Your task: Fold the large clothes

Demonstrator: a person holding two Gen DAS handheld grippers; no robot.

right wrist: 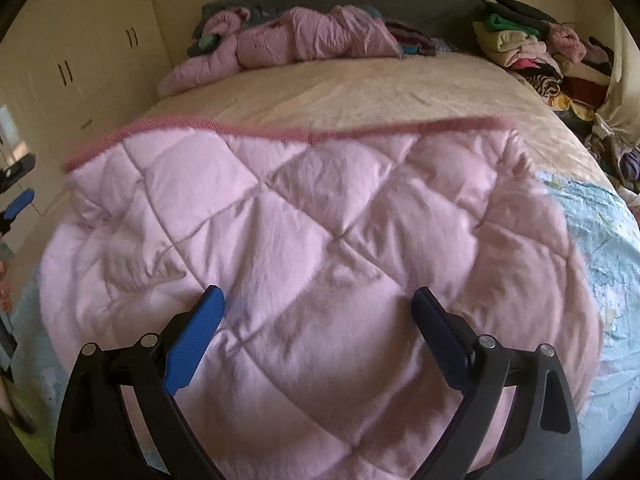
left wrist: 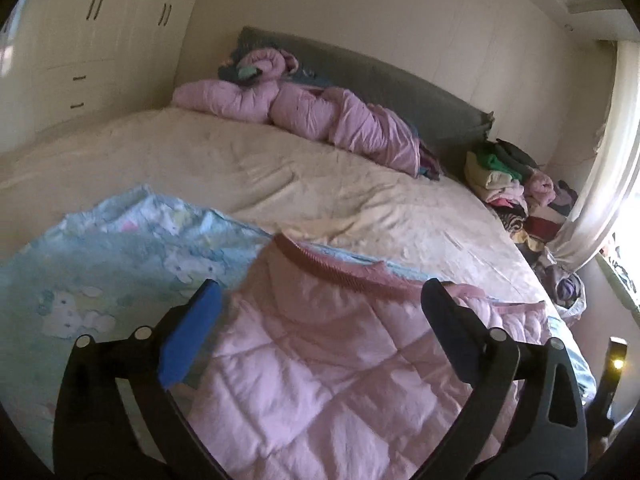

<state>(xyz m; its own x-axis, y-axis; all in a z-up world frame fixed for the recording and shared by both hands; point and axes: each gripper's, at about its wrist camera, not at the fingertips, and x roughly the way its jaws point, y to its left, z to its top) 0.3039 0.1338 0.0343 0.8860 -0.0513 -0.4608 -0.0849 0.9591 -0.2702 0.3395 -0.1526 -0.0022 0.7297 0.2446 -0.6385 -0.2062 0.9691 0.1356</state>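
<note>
Both grippers are seen with their jaws spread wide and nothing between the pads: the left gripper (left wrist: pixel 320 300) hangs over the left edge of the pink quilt (left wrist: pixel 340 360), and the right gripper (right wrist: pixel 318 306) is held over the quilt's middle. In the right view the left gripper's fingers (right wrist: pixel 18 200) can be made out at the far left edge. The quilt is laid at the near end of the bed, on top of a pale blue printed sheet (left wrist: pixel 100 264) that shows on both sides of it, with its darker pink ribbed border (right wrist: pixel 280 130) turned toward the far side. A fold appears to have been laid down and let go; the next move is judged to call for a fresh grip on an edge or corner so that another fold can be made. Beyond it the cream bedspread (left wrist: pixel 280 168) stretches to a grey headboard (left wrist: pixel 380 80), where a bunched pink duvet (left wrist: pixel 300 112) is heaped. Folded clothes (left wrist: pixel 508 176) are stacked at the far right by a curtain (left wrist: pixel 600 184), and wardrobes (left wrist: pixel 80 40) fill the left wall.
</note>
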